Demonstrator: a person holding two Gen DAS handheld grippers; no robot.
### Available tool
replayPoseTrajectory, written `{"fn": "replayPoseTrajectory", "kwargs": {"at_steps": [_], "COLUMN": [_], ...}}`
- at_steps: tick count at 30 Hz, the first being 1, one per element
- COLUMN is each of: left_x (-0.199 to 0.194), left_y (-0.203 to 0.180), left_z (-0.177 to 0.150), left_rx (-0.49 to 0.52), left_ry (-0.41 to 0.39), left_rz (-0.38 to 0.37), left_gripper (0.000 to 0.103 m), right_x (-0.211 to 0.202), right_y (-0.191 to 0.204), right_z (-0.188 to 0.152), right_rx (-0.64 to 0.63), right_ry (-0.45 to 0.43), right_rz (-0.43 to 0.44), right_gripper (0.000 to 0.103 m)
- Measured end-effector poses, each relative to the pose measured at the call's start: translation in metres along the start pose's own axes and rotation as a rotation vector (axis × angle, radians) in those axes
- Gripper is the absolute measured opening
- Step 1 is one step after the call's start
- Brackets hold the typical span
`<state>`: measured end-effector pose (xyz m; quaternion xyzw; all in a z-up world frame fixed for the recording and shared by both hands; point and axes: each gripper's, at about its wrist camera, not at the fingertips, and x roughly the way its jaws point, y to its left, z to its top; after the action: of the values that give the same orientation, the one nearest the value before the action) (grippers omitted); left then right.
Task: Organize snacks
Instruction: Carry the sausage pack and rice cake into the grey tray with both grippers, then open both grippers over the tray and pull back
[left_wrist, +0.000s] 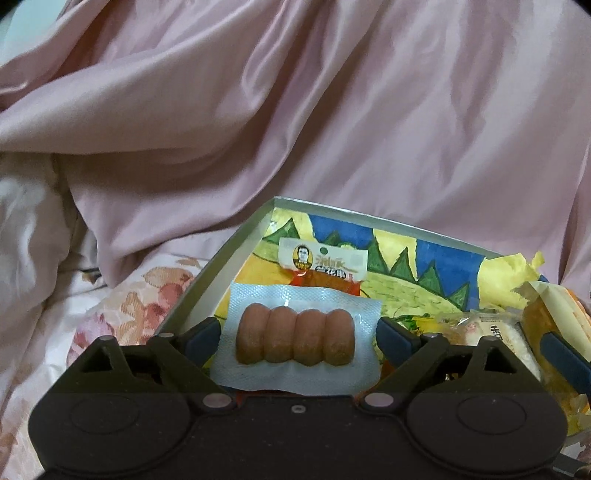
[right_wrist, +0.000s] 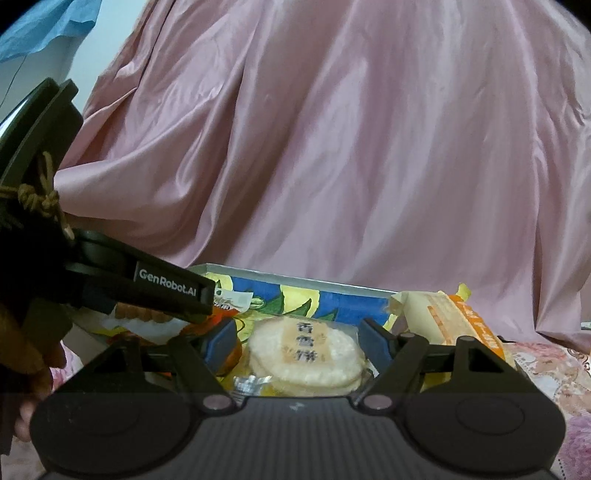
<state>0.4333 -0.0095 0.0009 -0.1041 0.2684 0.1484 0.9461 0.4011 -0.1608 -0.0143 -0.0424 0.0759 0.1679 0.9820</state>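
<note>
Nearest you, the base of each tool fills the bottom of its view and cuts off the near edge of the box (left_wrist: 236, 243), so you cannot see how far the snacks run toward you. The lower edge of the sausage pack (left_wrist: 295, 338) slips behind the left tool's body, and whether your left gripper (left_wrist: 295, 336) touches its wrapper is hard to judge: the jaws stand wide apart with the pack's clear border reaching to both blue pads. In the right view, your right gripper (right_wrist: 297, 341) is likewise spread, with the rice cracker pack (right_wrist: 304, 356) lying between the jaws; its plastic edge comes just beside the right pad, and contact cannot be told. The left tool's arm crosses the left of that view and hides most of the sausage pack there.

Farther in, toward the box's far left corner, a small white sachet (left_wrist: 323, 264) lies on the painted lining, partly tucked under the sausage pack. At the box's right edge an orange and cream packet (right_wrist: 454, 317) leans, cut off in the left view. Beyond the far rim, a pink sheet (left_wrist: 332, 110) fills everything; floral bedding (left_wrist: 122, 306) shows at the left.
</note>
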Motion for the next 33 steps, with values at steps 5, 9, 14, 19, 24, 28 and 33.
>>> {"fn": "replayPoseTrajectory", "kwargs": {"at_steps": [5, 9, 14, 19, 24, 28, 33], "left_x": [-0.005, -0.014, -0.033, -0.066, -0.102, -0.131, -0.161], "left_y": [0.004, 0.005, 0.006, 0.012, 0.015, 0.019, 0.027], "left_z": [0.002, 0.007, 0.013, 0.008, 0.001, -0.006, -0.014], "left_rx": [-0.031, -0.046, -0.066, -0.101, -0.085, -0.064, -0.06], "left_ry": [0.018, 0.013, -0.007, -0.049, -0.092, -0.105, -0.109], "left_rz": [-0.008, -0.029, -0.046, -0.063, -0.066, -0.069, -0.062], "left_gripper": [0.099, 0.102, 0.102, 0.102, 0.102, 0.102, 0.102], "right_x": [-0.003, -0.01, -0.025, -0.049, -0.076, -0.097, -0.124], "right_y": [-0.001, -0.002, -0.006, -0.013, -0.017, -0.02, -0.022], "right_z": [0.002, 0.005, 0.015, 0.029, 0.037, 0.039, 0.039], "right_rx": [0.007, 0.008, 0.011, 0.012, 0.013, 0.039, 0.063], "right_ry": [-0.006, -0.023, -0.049, -0.081, -0.096, -0.105, -0.12], "right_rz": [0.008, 0.008, -0.017, -0.061, -0.116, -0.135, -0.155], "right_gripper": [0.086, 0.098, 0.103, 0.103, 0.103, 0.103, 0.103]}}
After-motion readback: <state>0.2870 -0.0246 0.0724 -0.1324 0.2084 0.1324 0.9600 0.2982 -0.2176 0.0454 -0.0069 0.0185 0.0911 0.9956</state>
